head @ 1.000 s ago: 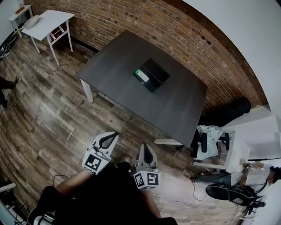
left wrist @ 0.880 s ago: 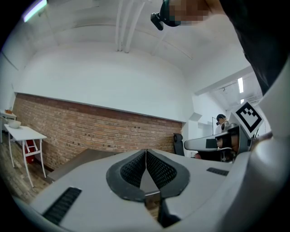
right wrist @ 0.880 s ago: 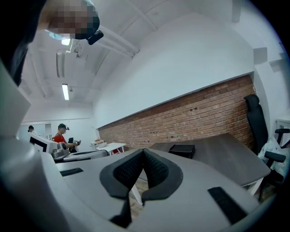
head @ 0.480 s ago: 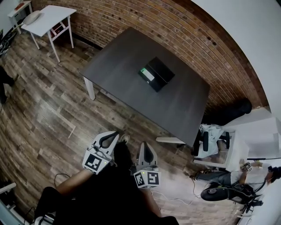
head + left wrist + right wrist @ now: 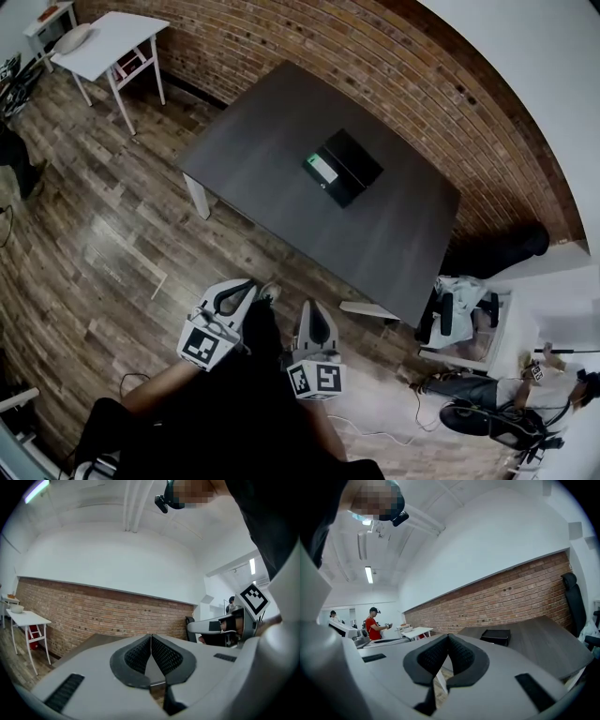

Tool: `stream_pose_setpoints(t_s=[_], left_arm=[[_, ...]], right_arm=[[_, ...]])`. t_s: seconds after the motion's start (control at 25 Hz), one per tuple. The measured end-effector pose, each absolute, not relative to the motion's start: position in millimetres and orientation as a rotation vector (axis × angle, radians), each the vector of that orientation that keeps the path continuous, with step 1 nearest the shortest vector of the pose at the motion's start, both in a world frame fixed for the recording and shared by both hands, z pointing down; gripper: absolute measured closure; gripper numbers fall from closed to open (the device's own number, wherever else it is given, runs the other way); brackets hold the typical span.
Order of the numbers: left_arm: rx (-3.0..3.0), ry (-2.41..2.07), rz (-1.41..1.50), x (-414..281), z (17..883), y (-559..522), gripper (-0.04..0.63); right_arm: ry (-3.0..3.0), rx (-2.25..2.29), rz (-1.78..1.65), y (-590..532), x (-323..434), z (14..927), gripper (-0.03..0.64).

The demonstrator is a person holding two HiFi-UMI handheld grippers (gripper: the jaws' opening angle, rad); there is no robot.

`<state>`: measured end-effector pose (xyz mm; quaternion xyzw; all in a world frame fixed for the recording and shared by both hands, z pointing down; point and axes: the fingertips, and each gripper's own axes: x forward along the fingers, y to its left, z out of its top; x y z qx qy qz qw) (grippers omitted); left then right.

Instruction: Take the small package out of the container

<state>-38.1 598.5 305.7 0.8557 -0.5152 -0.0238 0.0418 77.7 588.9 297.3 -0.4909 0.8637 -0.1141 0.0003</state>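
On the wood-plank floor (image 5: 103, 244), well short of the dark grey rectangular surface (image 5: 272, 141), the person stands with both grippers held out low in front of the body. Across the last second the head view has slid. The surface and the small white side table (image 5: 112, 39) now sit a little further right and lower in it, and the toe of a shoe (image 5: 268, 292) shows between the grippers. I read this as a step toward the surface, so the approach is under way and nothing on the surface has been touched.

The black open container (image 5: 345, 167) lies near the middle of the surface, where it was. The small white-and-green package (image 5: 323, 170) is still inside it, at the end nearer the person. Both are well apart from either gripper, so most of the reach, and the whole of the pick, is still to do.

The left gripper (image 5: 234, 294) points roughly level toward the red brick wall (image 5: 309, 56). Its dark ribbed pads are pressed together with nothing between them. The right gripper (image 5: 316, 322) rides just beside it, tipped only slightly downward. Its pads meet at the tips as well, and it is empty. Its own view looks across the surface at the container's side. Either one will have to open before it can take the package.
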Motion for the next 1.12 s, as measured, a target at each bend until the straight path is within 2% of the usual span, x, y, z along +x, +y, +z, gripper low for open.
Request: stream_pose_setpoints(t_s=[0.68,1.12], left_arm=[[2.587,-1.611,-0.012,-33,300,460,0.560],[2.592,-1.593,0.017,3,297,368,0.560]], right_arm=[[2.731,-1.495,-0.401,444,83,292,0.594],[2.738,-1.502,-0.443,358,116,295,0.594]])
